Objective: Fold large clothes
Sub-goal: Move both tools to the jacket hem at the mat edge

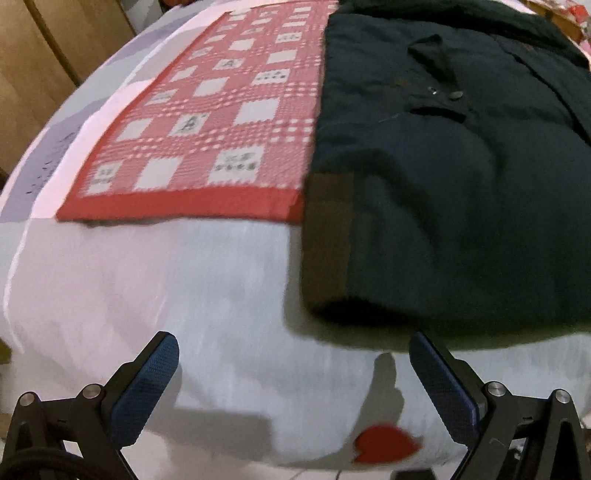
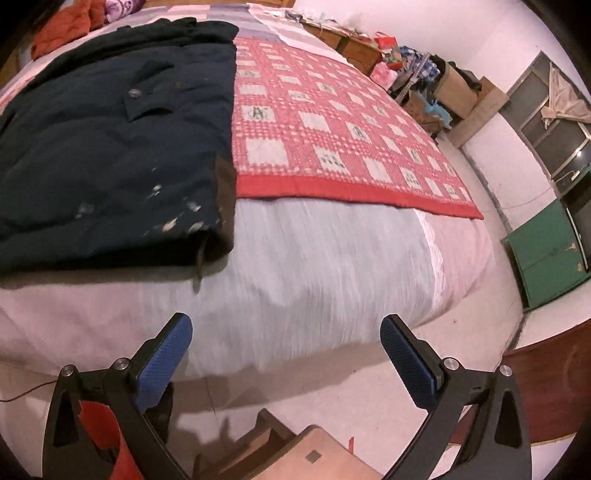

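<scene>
A large dark navy coat point(image 1: 461, 177) lies flat and folded on the bed, with a brown cuff point(image 1: 327, 236) at its near left corner. In the right wrist view the coat point(image 2: 110, 140) fills the left, with pale stains near its hem. My left gripper point(image 1: 293, 369) hovers open over the white sheet, just short of the coat's near edge, holding nothing. My right gripper point(image 2: 286, 347) is open too, below the bed's near edge and to the right of the coat, empty.
A red and white checked blanket point(image 1: 218, 122) lies beside the coat point(image 2: 332, 129) on the white bed sheet point(image 1: 166, 295). Orange clothes point(image 2: 66, 29) sit at the bed's far corner. A green cabinet point(image 2: 550, 254), boxes and clutter point(image 2: 424, 77) line the right wall. A wooden piece point(image 2: 314, 458) is below.
</scene>
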